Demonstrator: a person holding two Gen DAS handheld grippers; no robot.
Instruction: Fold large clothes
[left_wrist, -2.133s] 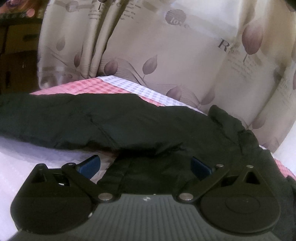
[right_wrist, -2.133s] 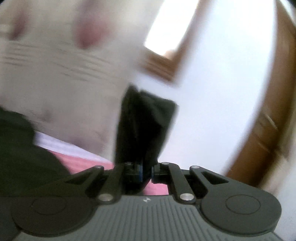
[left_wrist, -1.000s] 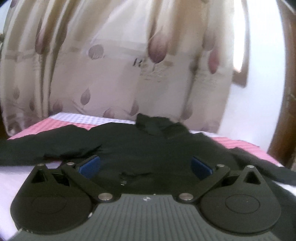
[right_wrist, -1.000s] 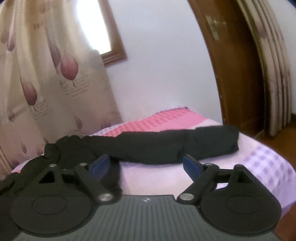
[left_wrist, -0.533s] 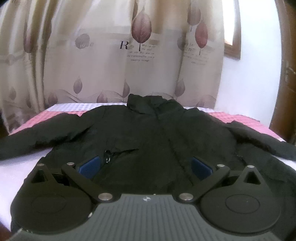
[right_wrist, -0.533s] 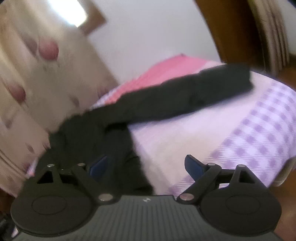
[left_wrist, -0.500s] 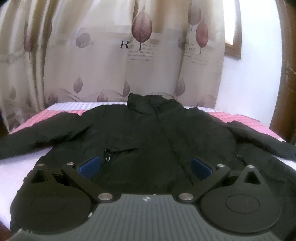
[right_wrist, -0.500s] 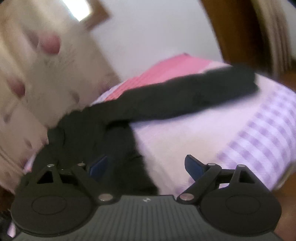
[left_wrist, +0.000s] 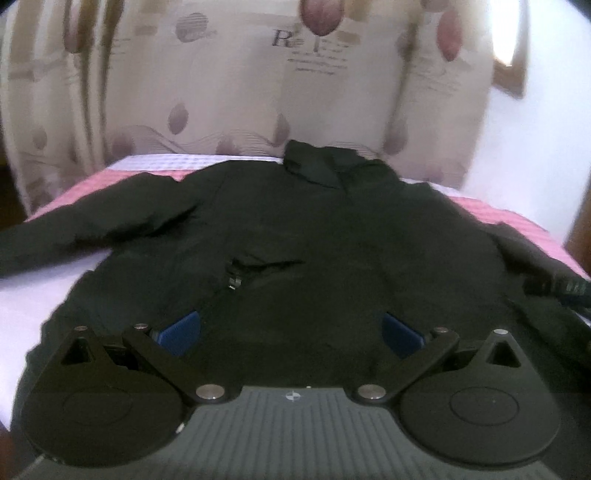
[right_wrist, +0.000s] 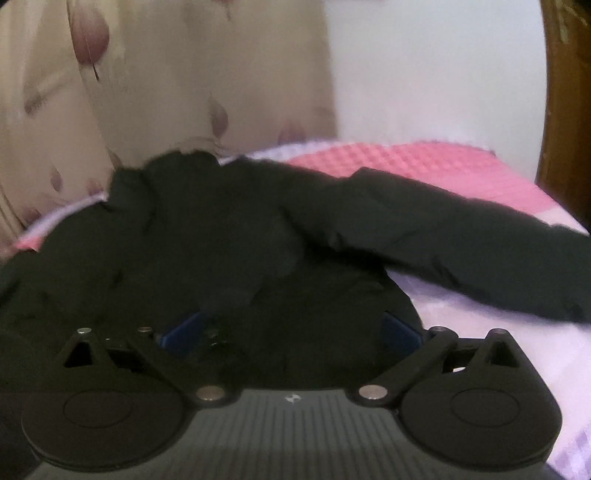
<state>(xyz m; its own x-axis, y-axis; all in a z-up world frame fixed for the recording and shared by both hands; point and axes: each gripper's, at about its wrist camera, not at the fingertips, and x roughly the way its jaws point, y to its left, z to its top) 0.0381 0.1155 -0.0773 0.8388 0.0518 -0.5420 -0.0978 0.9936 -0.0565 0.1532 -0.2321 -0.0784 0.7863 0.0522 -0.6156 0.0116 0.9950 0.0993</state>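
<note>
The black jacket (left_wrist: 314, 236) lies spread flat on the bed (left_wrist: 29, 295), sleeves out, ready for folding. Left claw (left_wrist: 291, 332) gapes empty; right claw (right_wrist: 291, 328) is opening, gripping nothing.

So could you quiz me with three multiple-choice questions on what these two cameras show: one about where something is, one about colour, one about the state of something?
1. Where does the black jacket lie?
A. spread on the bed
B. hung on the curtain
C. on the floor

2. What colour are the left gripper pads?
A. red
B. blue
C. white

3. How are the jacket's sleeves?
A. folded across the chest
B. rolled up
C. stretched out sideways

Answers: 1 A, it lies flat on the pink and white bedcover; 2 B, both pads show blue against the dark cloth; 3 C, each sleeve reaches out over the bed.
</note>
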